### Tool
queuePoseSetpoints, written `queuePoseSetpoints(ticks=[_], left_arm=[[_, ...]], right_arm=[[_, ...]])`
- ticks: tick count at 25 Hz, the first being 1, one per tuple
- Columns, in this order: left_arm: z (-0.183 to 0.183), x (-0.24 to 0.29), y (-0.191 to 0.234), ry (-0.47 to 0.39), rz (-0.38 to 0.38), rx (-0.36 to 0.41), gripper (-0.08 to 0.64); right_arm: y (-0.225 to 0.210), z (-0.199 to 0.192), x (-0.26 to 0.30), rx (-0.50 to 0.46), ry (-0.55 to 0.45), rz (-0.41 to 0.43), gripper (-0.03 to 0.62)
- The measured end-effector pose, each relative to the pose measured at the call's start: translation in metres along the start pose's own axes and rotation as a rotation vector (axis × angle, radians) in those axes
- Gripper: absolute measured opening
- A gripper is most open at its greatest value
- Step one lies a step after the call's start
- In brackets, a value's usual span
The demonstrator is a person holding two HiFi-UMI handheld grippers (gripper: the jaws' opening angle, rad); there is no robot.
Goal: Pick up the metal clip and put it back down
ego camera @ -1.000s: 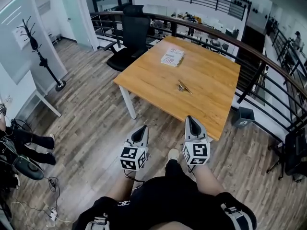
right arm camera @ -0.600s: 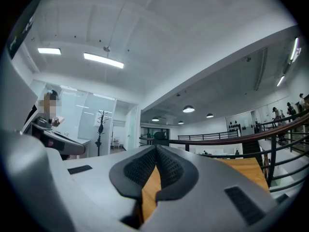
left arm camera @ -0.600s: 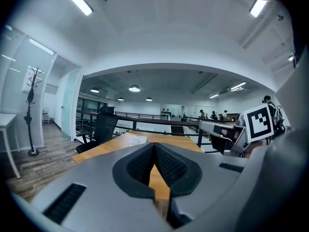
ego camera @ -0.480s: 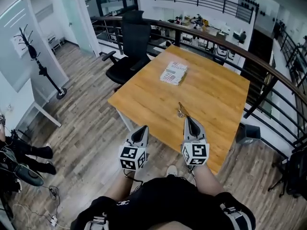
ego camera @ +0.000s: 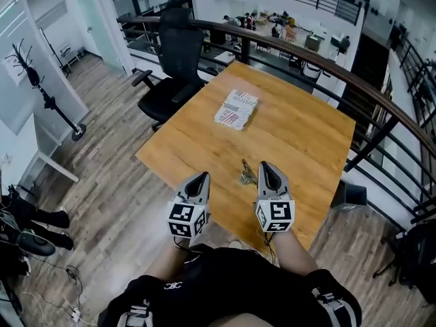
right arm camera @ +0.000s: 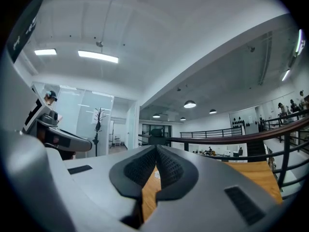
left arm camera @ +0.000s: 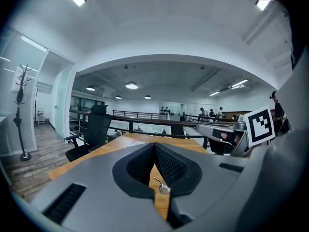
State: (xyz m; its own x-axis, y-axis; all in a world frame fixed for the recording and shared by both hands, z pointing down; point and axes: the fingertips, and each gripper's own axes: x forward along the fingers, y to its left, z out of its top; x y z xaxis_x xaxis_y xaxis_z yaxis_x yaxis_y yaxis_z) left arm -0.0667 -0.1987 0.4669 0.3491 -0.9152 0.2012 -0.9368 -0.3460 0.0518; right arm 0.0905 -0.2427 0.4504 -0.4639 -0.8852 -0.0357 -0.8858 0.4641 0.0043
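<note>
The metal clip [ego camera: 246, 174] lies on the wooden table [ego camera: 300, 131] close to its near edge. In the head view my right gripper [ego camera: 265, 165] hovers just right of the clip, its tip level with it, shut and empty. My left gripper [ego camera: 199, 177] hangs over the table's near edge, further left of the clip, also shut with nothing in it. The left gripper view shows the clip [left arm camera: 161, 186] low through the gap under the closed fingertips [left arm camera: 154, 145]. The right gripper view shows its fingertips [right arm camera: 157, 148] meeting, with the table [right arm camera: 253, 173] beyond.
A printed booklet [ego camera: 236, 109] lies at the table's far left. A black office chair [ego camera: 174, 60] stands beyond the left corner. A dark railing [ego camera: 354, 80] runs behind and to the right of the table, with a small bin [ego camera: 353, 195] on the floor beside it.
The person has stepped up to the table. It has come nearer, and both grippers, earlier over the floor, are now at its near edge beside the clip.
</note>
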Motion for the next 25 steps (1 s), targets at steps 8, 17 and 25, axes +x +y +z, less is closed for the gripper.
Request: queuePoseSetpoints(ticks=[8, 17, 25], left_arm=[[0.015, 0.054, 0.007, 0.001, -0.053, 0.012, 0.014], [0.016, 0.079, 0.027, 0.006, -0.121, 0.024, 0.014], [0.013, 0.081, 0.057, 0.016, -0.128, 0.015, 0.014]], right_arm=[[-0.021, -0.008, 0.036, -0.020, 0.028, -0.015, 0.017], [-0.020, -0.033, 0.065, -0.032, 0.089, -0.033, 0.096], [0.004, -0.090, 0.094, -0.095, 0.258, 0.006, 0.166]])
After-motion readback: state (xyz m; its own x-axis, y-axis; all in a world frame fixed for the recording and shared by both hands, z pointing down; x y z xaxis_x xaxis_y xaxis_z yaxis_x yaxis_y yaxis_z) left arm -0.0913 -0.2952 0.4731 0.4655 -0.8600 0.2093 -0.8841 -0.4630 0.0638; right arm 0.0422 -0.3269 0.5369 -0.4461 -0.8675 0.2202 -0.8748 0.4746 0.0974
